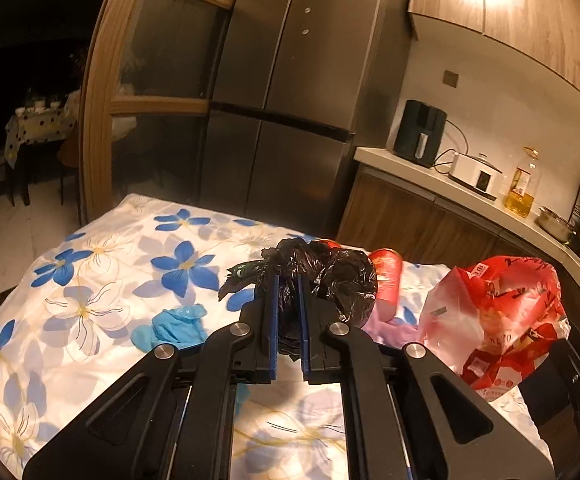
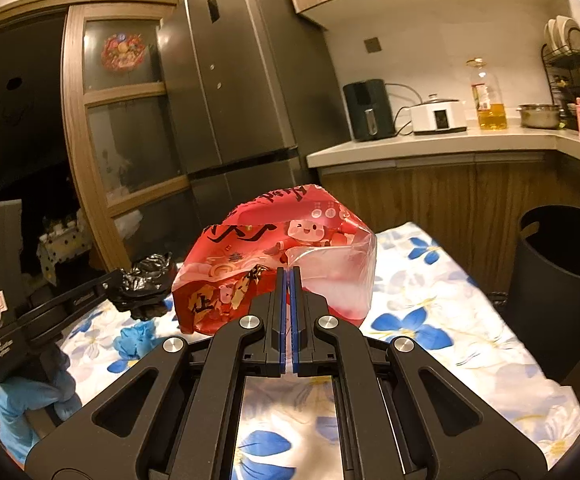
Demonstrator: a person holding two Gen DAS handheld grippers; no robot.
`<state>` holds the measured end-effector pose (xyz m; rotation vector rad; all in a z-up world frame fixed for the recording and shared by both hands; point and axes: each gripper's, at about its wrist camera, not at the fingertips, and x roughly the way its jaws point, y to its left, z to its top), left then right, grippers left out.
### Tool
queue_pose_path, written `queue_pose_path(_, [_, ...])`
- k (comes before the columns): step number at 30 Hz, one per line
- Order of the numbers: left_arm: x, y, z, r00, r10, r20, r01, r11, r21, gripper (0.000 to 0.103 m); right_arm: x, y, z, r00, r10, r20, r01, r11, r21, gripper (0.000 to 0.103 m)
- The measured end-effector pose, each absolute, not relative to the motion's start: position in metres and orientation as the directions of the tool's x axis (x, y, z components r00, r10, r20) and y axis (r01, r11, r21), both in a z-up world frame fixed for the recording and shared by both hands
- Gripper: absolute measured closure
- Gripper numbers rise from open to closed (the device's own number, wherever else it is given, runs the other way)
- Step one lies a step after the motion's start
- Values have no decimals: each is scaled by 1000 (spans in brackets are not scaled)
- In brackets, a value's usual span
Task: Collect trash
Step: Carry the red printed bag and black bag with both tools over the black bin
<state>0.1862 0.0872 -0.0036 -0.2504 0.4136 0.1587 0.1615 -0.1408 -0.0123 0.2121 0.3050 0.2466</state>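
Note:
My left gripper (image 1: pixel 288 280) is shut on a crumpled black plastic bag (image 1: pixel 330 276) and holds it above the flowered tablecloth (image 1: pixel 102 280); it also shows in the right wrist view (image 2: pixel 148 286). My right gripper (image 2: pixel 289 274) is shut on a red and clear snack bag (image 2: pixel 278 252), lifted off the table; the same bag shows in the left wrist view (image 1: pixel 498 320). A crumpled blue glove (image 1: pixel 174 326) lies on the cloth left of my left gripper. A red wrapper (image 1: pixel 388 276) and something pink (image 1: pixel 390 328) lie behind the black bag.
A dark trash bin (image 2: pixel 562 292) stands at the table's right side. A grey fridge (image 2: pixel 242 92) is behind the table. A counter (image 2: pixel 430 146) holds an air fryer, a white cooker, an oil bottle and a pot.

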Motion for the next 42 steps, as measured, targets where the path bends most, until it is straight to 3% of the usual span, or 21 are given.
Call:
queue_pose_path(22, [189,-60,21,927,-130,-352,65,979,-192,95,129,-264,17,985,59,-163,-16,967,255,101])
queue_pose_path(31, [201,-148,31,906,-278,-318,231,957,-178,95,131,-333,17,984,-93,-155,133,953,272,101])
queue_pose_path(42, [230,-224,32,879,-371,-299,329,927,-180,95,147,-399,11,954,-248,-168,288,913,289,101])
